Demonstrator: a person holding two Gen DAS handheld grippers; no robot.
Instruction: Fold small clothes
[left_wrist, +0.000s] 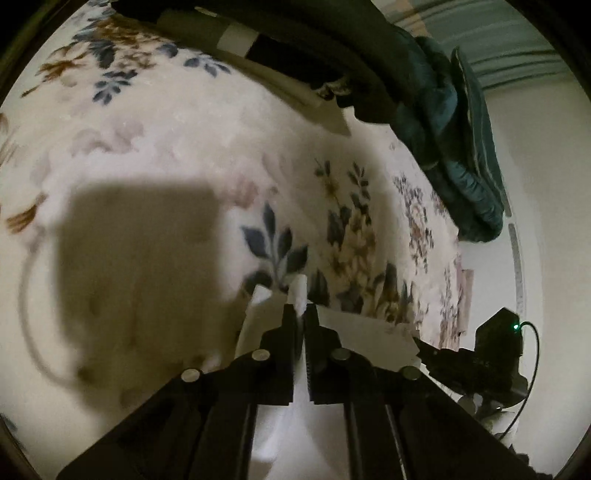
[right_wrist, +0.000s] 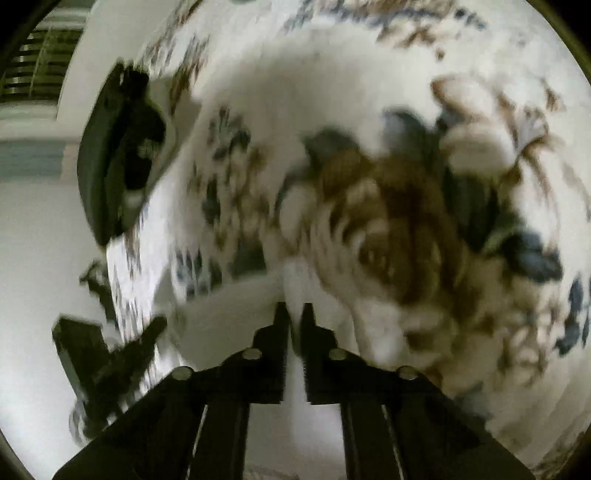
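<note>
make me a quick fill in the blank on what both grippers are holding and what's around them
1. The left gripper is shut on a ____ cloth.
2. The right gripper pinches the cloth as well, so it is held by ____ grippers.
3. The blanket under the cloth has a ____ print.
4. The bundle at the blanket's far edge is dark ____.

Missing words: white; both; floral; teal

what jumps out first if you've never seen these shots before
The left gripper sits low in the left wrist view, shut on a white cloth, with a broad dark shadow on the floral blanket to its left. A heap of dark teal bedding fills the upper right. In the blurred right wrist view, the right gripper pinches the same white fabric over a big brown flower print.
</note>
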